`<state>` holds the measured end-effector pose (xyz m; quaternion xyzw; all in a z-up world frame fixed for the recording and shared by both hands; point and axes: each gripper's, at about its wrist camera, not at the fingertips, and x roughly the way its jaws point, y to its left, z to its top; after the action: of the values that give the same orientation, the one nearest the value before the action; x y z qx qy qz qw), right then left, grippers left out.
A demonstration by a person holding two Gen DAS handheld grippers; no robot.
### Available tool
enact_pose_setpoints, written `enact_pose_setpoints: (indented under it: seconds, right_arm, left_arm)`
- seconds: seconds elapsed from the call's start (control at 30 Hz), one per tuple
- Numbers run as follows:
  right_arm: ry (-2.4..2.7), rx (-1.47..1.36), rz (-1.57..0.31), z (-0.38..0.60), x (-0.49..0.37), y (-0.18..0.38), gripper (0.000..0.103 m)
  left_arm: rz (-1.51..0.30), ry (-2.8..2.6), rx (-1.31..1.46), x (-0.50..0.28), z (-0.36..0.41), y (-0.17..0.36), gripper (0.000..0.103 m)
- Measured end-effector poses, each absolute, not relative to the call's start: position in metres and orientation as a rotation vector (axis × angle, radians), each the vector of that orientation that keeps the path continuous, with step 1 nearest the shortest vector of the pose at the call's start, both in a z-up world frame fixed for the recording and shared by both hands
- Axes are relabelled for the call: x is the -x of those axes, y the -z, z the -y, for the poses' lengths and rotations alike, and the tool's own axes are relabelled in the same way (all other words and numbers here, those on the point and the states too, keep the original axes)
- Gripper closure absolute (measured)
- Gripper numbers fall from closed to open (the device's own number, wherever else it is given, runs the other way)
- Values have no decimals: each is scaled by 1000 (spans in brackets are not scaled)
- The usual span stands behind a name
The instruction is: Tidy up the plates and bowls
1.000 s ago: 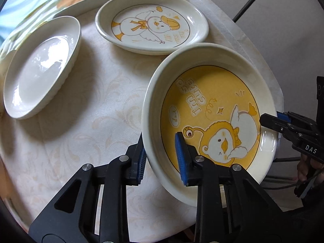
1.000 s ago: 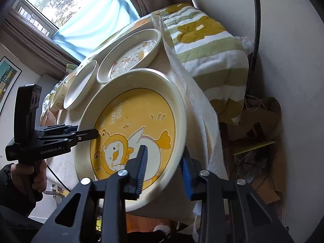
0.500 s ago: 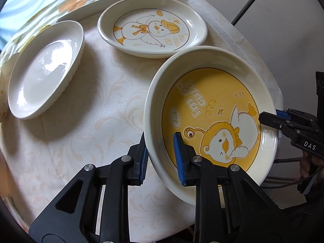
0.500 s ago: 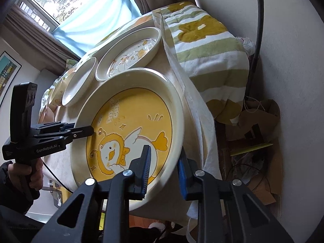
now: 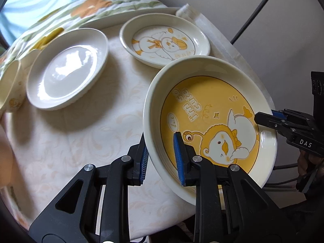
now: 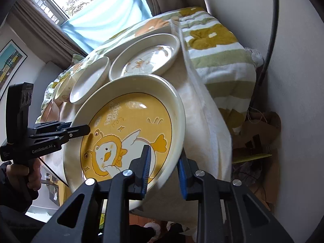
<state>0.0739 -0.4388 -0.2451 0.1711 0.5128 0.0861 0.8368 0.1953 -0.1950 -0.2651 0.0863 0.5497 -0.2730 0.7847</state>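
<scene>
A large cream plate with a yellow duck picture (image 5: 210, 117) (image 6: 129, 129) hangs tilted over the table's near right edge, held from two sides. My left gripper (image 5: 161, 156) is shut on its near left rim, one blue pad inside and one outside. My right gripper (image 6: 164, 166) is shut on the opposite rim. Each gripper also shows in the other's view: the right gripper (image 5: 263, 119) and the left gripper (image 6: 81, 129). On the round table (image 5: 81, 141) lie a white duck plate (image 5: 165, 40) (image 6: 145, 60), a plain white plate (image 5: 66, 75) (image 6: 91, 79) and a small bowl (image 5: 10, 89) (image 6: 62, 93).
A striped green and yellow blanket (image 6: 218, 50) lies behind and beside the table. Cardboard and clutter (image 6: 257, 137) sit on the floor by the wall at right. A black cable (image 6: 271, 30) runs down the wall. A hand (image 6: 26, 172) holds the left gripper's handle.
Both grippers have risen with the yellow plate held between them. In the left wrist view the table's plates have slid down and to the right, and the small bowl has come into view.
</scene>
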Motion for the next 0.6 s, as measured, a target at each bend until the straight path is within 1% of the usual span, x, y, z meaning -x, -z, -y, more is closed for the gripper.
enact_pose_setpoints:
  seconds: [0.33, 0.6]
  right_arm:
    - [-301, -259, -1055, 365, -103, 210, 80]
    - [-409, -230, -1078, 275, -121, 213, 80]
  left_arm:
    - [-1122, 470, -89, -187, 101, 221, 82]
    - [-1136, 359, -50, -172, 4, 216, 82]
